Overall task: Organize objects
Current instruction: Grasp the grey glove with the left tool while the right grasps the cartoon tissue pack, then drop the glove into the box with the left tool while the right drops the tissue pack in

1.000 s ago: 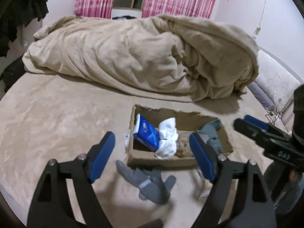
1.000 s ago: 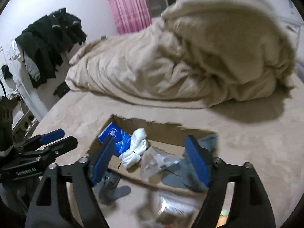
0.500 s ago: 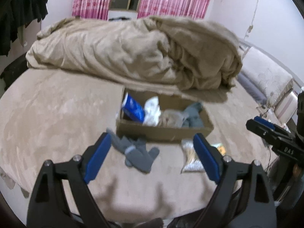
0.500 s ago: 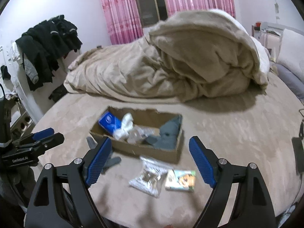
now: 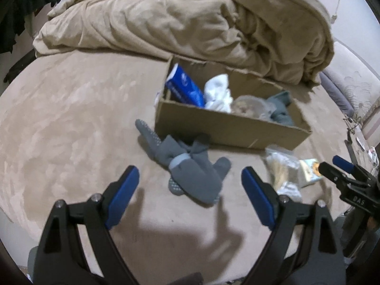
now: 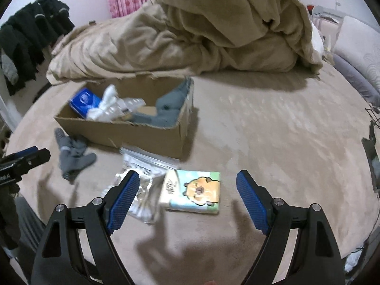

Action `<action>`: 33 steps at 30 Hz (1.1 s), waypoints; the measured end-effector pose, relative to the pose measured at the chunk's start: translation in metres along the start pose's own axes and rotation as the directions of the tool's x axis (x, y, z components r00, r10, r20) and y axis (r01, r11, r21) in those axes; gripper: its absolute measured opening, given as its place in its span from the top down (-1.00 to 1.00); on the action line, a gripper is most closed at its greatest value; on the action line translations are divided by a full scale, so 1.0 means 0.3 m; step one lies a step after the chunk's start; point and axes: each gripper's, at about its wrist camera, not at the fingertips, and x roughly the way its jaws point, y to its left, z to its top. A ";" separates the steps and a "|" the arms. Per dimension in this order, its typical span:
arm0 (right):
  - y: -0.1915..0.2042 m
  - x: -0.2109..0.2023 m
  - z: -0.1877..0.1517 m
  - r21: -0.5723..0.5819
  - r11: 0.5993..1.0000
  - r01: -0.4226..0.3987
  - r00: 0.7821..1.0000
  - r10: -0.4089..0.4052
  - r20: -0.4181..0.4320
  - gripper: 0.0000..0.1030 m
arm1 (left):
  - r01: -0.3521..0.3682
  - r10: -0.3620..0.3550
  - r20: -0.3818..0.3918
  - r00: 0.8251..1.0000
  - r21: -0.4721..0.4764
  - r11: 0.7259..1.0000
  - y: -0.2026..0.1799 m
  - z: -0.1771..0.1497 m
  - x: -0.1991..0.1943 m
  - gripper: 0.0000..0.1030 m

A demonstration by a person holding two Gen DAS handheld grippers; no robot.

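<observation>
both claws gape, holding nothing: left claw over the grey socks, right claw over the tissue pack, near the bed's front edge.

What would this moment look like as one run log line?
left gripper: open, empty, over grey socks | right gripper: open, empty, over tissue pack | zip bag: outside cardboard box

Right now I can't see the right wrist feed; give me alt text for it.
The open right claw hovers over a cartoon-printed tissue pack and a clear plastic bag lying on the tan bed. Beyond them sits a cardboard box holding socks and a blue pack, with grey socks lying left of it.
</observation>
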 end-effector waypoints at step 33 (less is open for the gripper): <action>0.072 -0.122 0.042 0.001 0.999 -0.050 0.996 0.050 0.080 -0.33 | 0.023 -0.033 0.082 0.996 0.117 0.993 -0.038 0.014 -0.102 0.38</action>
